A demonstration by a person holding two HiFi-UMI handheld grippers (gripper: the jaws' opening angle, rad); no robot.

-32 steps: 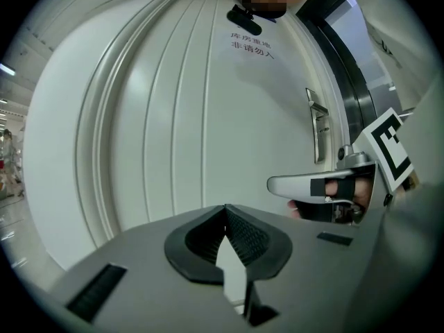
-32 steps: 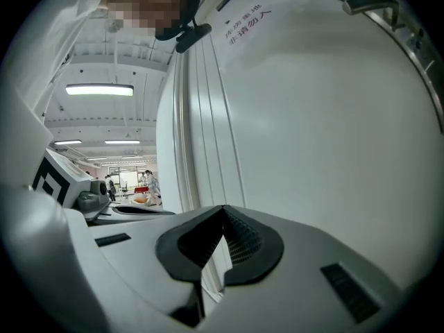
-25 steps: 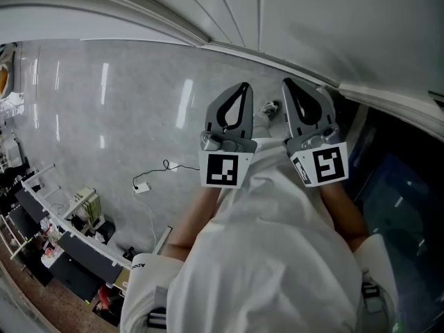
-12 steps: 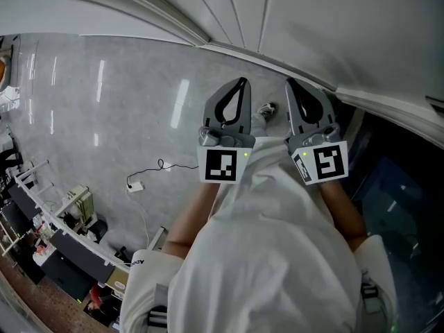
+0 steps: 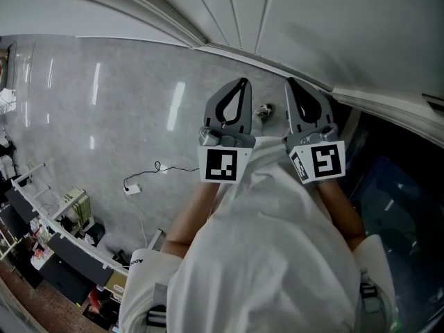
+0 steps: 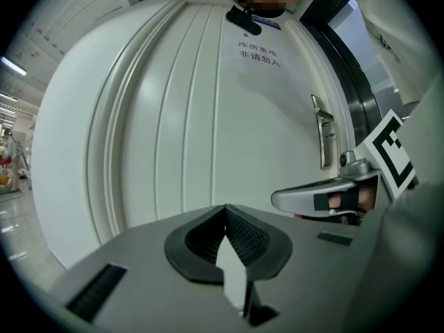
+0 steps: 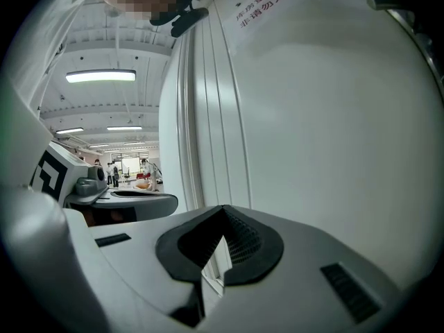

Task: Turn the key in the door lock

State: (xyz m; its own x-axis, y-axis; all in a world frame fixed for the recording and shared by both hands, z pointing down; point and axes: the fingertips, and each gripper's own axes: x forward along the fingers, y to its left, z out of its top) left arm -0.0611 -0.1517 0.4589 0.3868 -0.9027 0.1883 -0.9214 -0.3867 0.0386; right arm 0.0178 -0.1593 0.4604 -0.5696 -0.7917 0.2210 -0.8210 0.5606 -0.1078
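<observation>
A white panelled door (image 6: pixel 208 116) fills both gripper views. Its silver lever handle (image 6: pixel 323 139) stands at the right in the left gripper view; I see no key or lock cylinder there. My left gripper (image 5: pixel 241 83) and right gripper (image 5: pixel 289 83) are held side by side in front of the person's chest, pointing at the door and apart from it. The left gripper (image 6: pixel 225 207) has its tips together with nothing between them. So does the right gripper (image 7: pixel 223 207). Each one shows at the edge of the other's view.
Below lies a grey polished floor (image 5: pixel 118 116) with a thin cable and white plug (image 5: pixel 132 188). Shelving with clutter (image 5: pixel 55 234) stands at the lower left. A dark opening (image 5: pixel 395 179) lies right of the door. A printed notice (image 6: pixel 258 53) is on the door.
</observation>
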